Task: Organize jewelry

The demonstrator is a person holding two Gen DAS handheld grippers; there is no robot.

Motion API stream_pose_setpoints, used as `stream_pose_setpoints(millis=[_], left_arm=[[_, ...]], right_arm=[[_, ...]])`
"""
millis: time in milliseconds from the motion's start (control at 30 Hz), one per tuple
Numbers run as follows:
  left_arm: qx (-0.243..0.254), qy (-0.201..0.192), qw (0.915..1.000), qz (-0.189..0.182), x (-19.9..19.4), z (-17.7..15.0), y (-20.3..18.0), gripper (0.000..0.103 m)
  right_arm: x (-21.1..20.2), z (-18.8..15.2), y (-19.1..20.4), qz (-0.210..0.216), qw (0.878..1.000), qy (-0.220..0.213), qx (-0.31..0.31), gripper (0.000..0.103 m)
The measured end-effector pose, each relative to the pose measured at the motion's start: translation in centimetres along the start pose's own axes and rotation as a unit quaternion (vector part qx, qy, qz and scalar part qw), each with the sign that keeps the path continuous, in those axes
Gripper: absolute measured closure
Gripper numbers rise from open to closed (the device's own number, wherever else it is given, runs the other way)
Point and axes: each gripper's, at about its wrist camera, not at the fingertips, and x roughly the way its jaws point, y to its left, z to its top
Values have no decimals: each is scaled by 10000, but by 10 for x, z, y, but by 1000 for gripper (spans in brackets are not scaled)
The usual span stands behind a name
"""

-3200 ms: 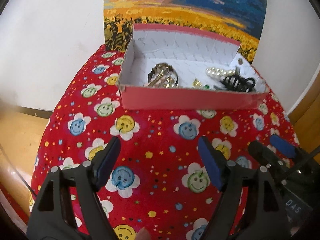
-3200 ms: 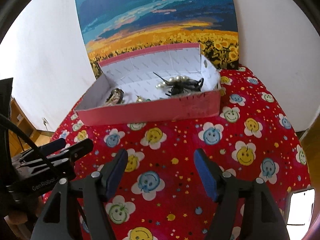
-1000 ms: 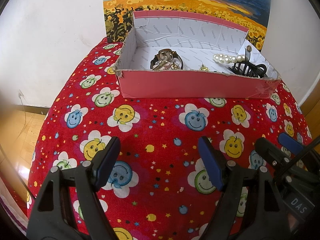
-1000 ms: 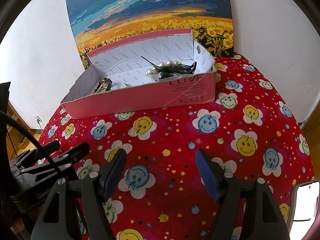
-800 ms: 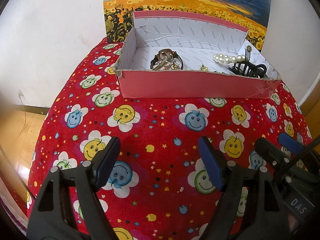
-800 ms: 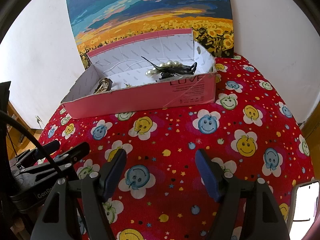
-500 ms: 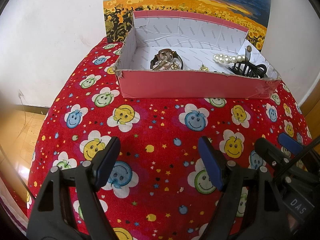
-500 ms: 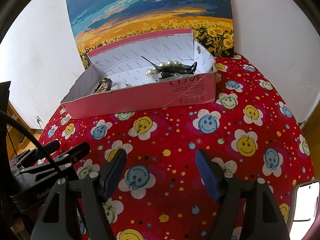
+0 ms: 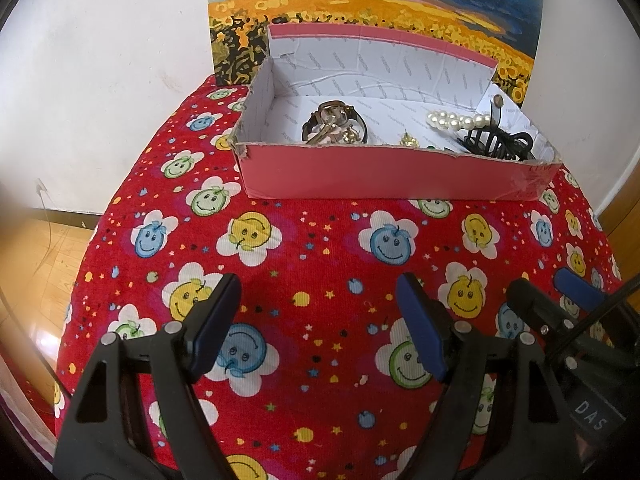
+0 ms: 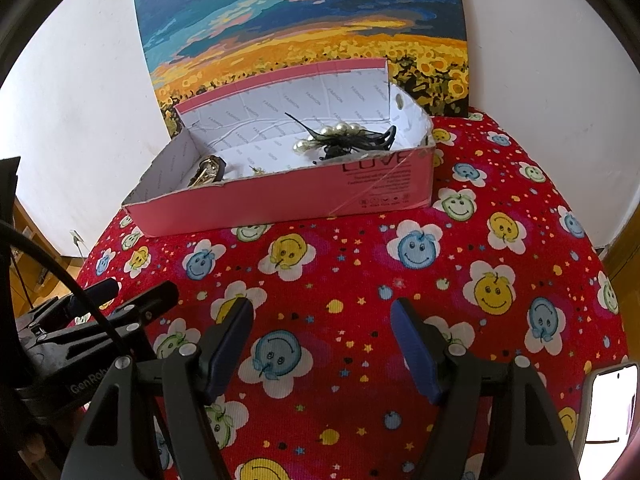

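Observation:
A pink cardboard box (image 9: 384,174) (image 10: 288,196) stands at the far side of a red smiley-flower cloth. Inside lie a watch with gold pieces (image 9: 334,122) (image 10: 208,170) at the left, a small gold earring (image 9: 409,141) in the middle, a pearl string (image 9: 456,120) (image 10: 332,134) and a black hair clip (image 9: 498,142) (image 10: 356,142) at the right. My left gripper (image 9: 316,316) is open and empty, well short of the box. My right gripper (image 10: 320,328) is open and empty too, beside the left one.
A sunflower painting (image 9: 372,12) (image 10: 304,36) leans on the white wall behind the box. The cloth (image 9: 320,248) drops off at the left to a wooden floor (image 9: 36,248). A phone (image 10: 610,408) shows at the right wrist view's lower right corner.
Since 3.2 s ago both grippers have drawn back and risen a little from the box. Over the last second nothing has moved.

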Motion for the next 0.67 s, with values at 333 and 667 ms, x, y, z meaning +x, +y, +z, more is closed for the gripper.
stream_pose_setpoints(millis=[333, 667], left_arm=[[-9, -8, 10000, -11, -2, 1, 0, 30], [-28, 46, 10000, -10, 1, 1, -2, 30]], right_arm=[[0, -1, 1, -8, 10000, -6, -14, 29], [0, 0, 2, -20, 10000, 17, -3, 30]])
